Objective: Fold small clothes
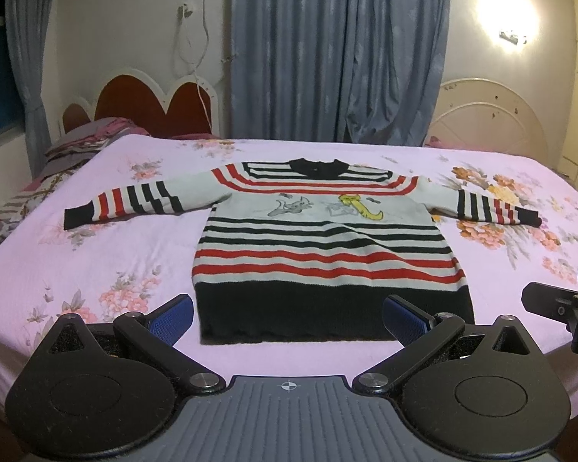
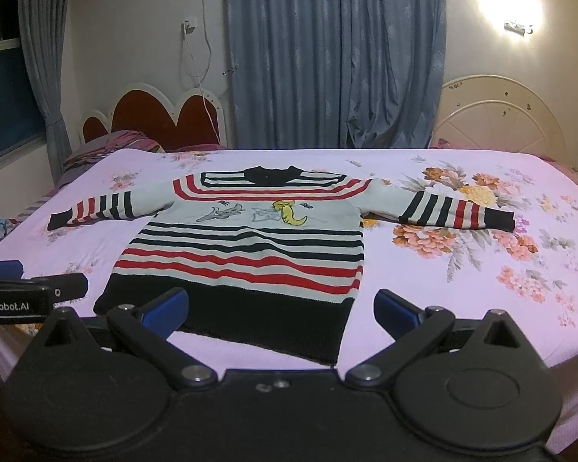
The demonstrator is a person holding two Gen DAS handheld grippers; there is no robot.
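A small striped sweater (image 1: 320,238) in white, red and black, with a cartoon print on the chest, lies flat and face up on the bed, both sleeves spread out sideways. It also shows in the right wrist view (image 2: 246,242). My left gripper (image 1: 289,317) is open and empty, just above the black hem at the near edge. My right gripper (image 2: 281,308) is open and empty, over the hem's right part. The right gripper shows at the right edge of the left wrist view (image 1: 558,300), and the left gripper at the left edge of the right wrist view (image 2: 31,288).
The bed has a pink floral sheet (image 1: 115,261). Folded bedding (image 1: 77,146) lies at the far left by a red heart-shaped headboard (image 1: 142,104). Blue curtains (image 1: 339,50) hang behind. A white headboard (image 1: 489,115) stands at the far right.
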